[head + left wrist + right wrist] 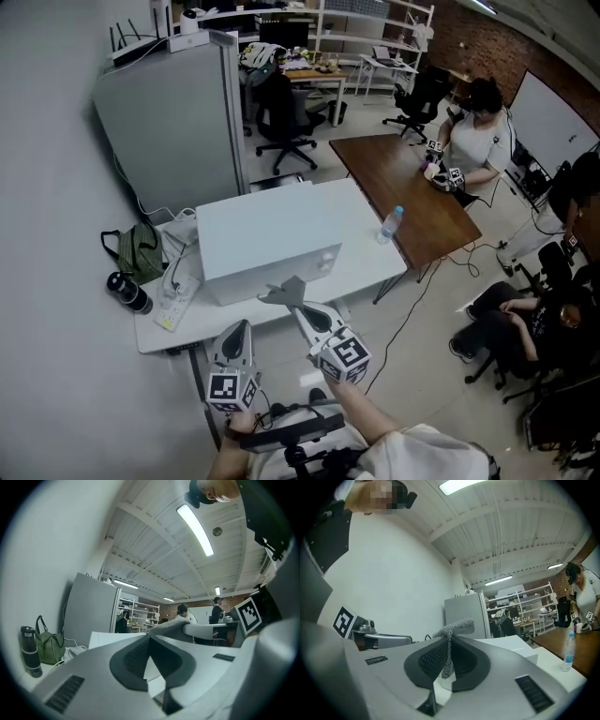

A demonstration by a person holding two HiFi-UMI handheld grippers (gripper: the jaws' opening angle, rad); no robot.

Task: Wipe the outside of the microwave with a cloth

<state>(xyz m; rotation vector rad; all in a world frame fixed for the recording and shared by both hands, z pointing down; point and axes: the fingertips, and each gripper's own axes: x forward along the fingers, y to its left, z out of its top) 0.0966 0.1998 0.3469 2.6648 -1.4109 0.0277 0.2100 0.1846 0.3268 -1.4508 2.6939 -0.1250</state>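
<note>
The white microwave (272, 239) stands on a white table (370, 267), its front toward me. My right gripper (298, 307) is just in front of the microwave's front face, low down, and is shut on a grey cloth (281, 295). In the right gripper view the cloth (454, 629) sticks up from between the closed jaws, with the microwave (511, 644) beyond. My left gripper (240, 326) hangs lower and to the left, in front of the table's edge, shut with nothing in it. In the left gripper view its tips (150, 637) meet, and the cloth (171, 626) shows to the right.
A green bag (141, 248), a black flask (128, 292) and cables (176, 281) lie on the table left of the microwave. A water bottle (391, 224) stands at the right. Behind are a grey cabinet (173, 122) and a brown table (403, 183) with a seated person.
</note>
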